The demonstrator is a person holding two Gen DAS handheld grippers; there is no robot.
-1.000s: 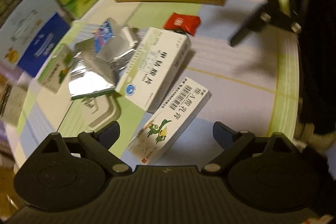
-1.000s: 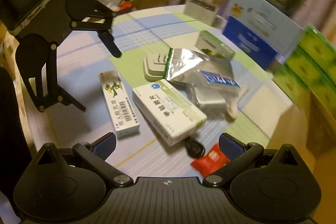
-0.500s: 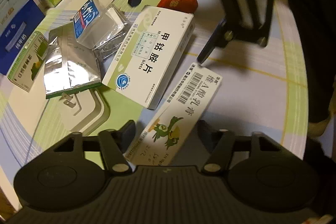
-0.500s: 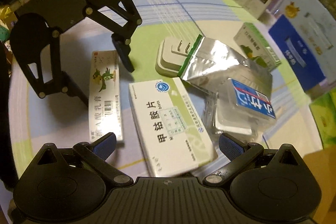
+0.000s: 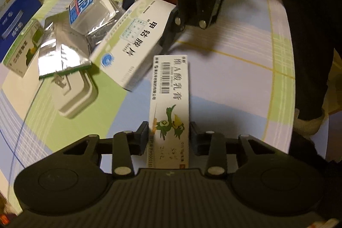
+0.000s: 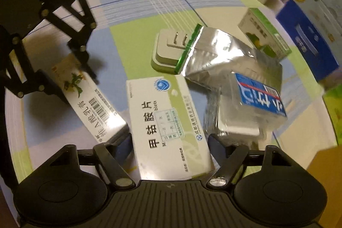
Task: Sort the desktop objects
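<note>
Each gripper (image 5: 168, 138) is matte black plastic: ribbed centre housing, two round side discs, linkage arms with silver screws. Finger pads (image 6: 215, 143) appear dark blue, though lighting is dim. The person wears dark trousers (image 5: 307, 20) and a pale sock (image 5: 307, 123).

Two wrist fisheyes facing each other low over the table (image 5: 235, 82).

The left wrist view looks along its fingers from close above; the right wrist view faces back from the opposite side, equally near. Both share the white medicine box (image 5: 130, 40) (image 6: 168, 127), the parrot-printed carton (image 5: 170, 108) (image 6: 92, 99) and the foil pouch (image 5: 62, 50) (image 6: 222, 52).
</note>
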